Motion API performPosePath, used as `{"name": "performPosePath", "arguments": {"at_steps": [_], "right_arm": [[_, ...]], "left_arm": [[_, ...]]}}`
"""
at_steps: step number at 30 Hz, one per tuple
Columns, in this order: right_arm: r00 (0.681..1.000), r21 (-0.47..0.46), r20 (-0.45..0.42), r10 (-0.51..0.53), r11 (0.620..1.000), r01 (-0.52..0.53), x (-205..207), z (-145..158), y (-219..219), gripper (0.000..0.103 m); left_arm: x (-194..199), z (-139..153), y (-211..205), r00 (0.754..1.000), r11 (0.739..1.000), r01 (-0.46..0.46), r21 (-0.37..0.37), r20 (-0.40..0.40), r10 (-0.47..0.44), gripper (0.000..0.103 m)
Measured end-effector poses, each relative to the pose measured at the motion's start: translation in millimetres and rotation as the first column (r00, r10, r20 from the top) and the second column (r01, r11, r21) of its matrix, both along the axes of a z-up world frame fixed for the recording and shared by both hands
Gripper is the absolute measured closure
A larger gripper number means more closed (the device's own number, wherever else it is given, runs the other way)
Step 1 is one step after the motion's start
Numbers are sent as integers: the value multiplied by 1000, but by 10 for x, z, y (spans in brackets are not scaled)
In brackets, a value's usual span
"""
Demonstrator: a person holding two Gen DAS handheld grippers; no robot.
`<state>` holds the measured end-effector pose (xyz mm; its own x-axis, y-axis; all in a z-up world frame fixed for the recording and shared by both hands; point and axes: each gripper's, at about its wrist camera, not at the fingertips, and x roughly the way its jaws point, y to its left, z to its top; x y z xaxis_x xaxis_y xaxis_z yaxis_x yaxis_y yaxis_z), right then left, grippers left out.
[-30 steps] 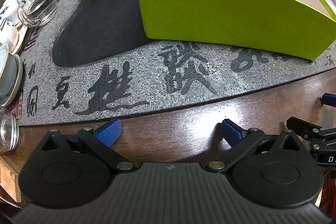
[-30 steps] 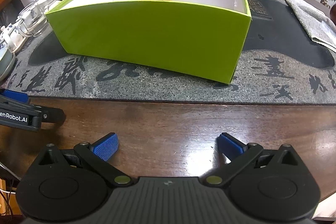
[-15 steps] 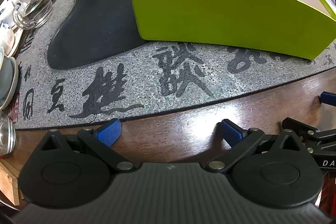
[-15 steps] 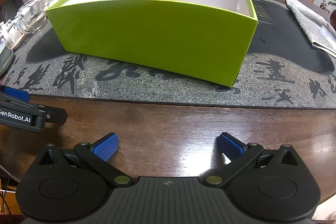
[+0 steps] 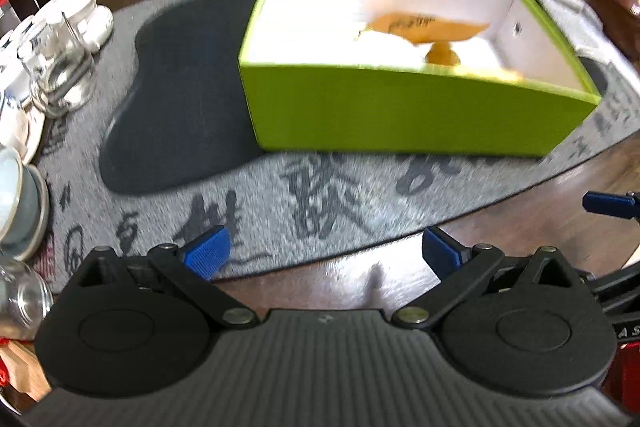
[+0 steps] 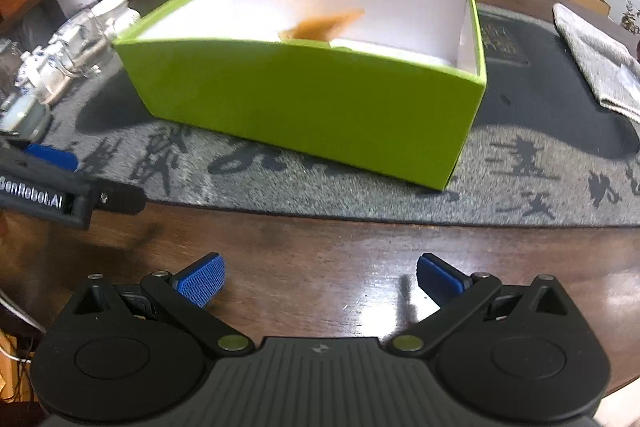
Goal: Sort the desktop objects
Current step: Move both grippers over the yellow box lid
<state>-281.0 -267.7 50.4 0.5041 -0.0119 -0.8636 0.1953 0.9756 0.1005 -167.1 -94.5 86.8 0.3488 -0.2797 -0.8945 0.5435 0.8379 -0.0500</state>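
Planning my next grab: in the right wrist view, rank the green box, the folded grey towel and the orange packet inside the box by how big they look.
1. Green box, by far the largest.
2. Folded grey towel, partly cut off at the frame edge.
3. Orange packet, smallest, though blurred and partly hidden by the box wall.

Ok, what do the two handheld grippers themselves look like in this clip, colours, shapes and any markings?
Both match: a ribbed dark grey body, two round black discs, black linkage arms with brass-coloured pivot pins, and blue ridged pads. The left gripper also shows side-on in the right wrist view, where white lettering reads roughly "GenRobot.AI". The right gripper looks the same. No hands, sleeves or cables are clearly visible.
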Motion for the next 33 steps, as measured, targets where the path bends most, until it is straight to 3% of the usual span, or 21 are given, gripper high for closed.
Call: {"name": "performPosePath", "arguments": {"at_steps": [10, 19, 26, 33], "right_arm": [[990, 0, 125, 69, 998, -69, 5, 792, -270, 0], [974, -80, 219, 65, 996, -49, 654, 1285, -725, 0], [974, -49, 227, 24, 999, -13, 1351, 1327, -1195, 0], [977, 88, 183, -106, 992, 91, 1937, 1015, -1856, 0]], "left_arm": [[395, 585, -29, 994, 998, 28, -52, 104, -22, 2], [1194, 965, -310, 980, 997, 10, -73, 198, 5, 2], [1938, 907, -573, 983, 997, -7, -81, 184, 22, 2], [2606, 598, -733, 992, 990, -76, -123, 86, 87, 2]]}}
